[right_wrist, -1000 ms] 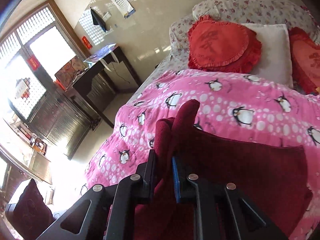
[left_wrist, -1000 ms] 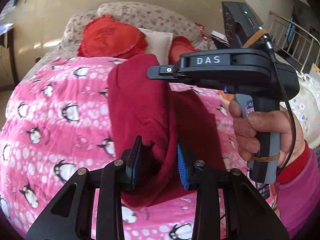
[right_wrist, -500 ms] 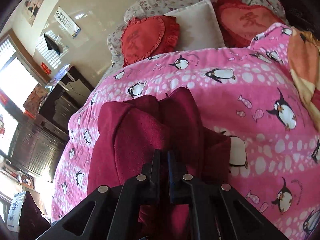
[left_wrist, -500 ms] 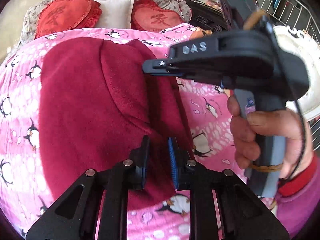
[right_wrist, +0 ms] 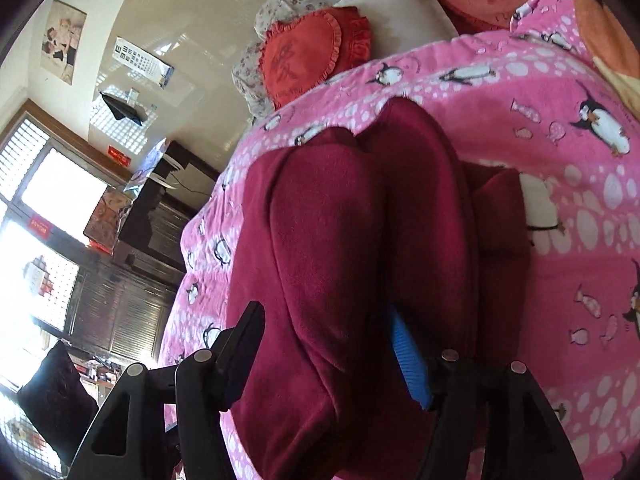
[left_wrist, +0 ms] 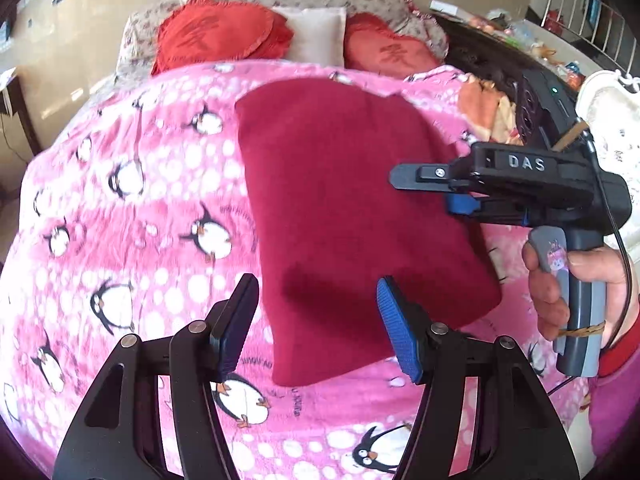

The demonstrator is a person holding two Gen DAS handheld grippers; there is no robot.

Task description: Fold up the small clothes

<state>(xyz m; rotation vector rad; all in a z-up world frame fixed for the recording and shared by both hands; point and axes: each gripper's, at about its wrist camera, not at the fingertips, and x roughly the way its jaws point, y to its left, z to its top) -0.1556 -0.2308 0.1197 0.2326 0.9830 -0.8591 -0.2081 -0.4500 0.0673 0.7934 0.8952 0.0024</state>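
A dark red fleece garment lies folded in a rough rectangle on the pink penguin blanket. My left gripper is open and hangs above the garment's near edge, holding nothing. My right gripper shows in the left wrist view at the garment's right edge. In the right wrist view the right gripper is open, with the folded garment bulging between its spread fingers, which do not pinch it.
Two red heart cushions and a white pillow lie at the head of the bed. An orange cloth sits at the blanket's far right. A dark desk and windows stand left of the bed.
Both grippers have opened and let go of the red garment, which now lies folded flat on the blanket. The left gripper has drawn back from it.
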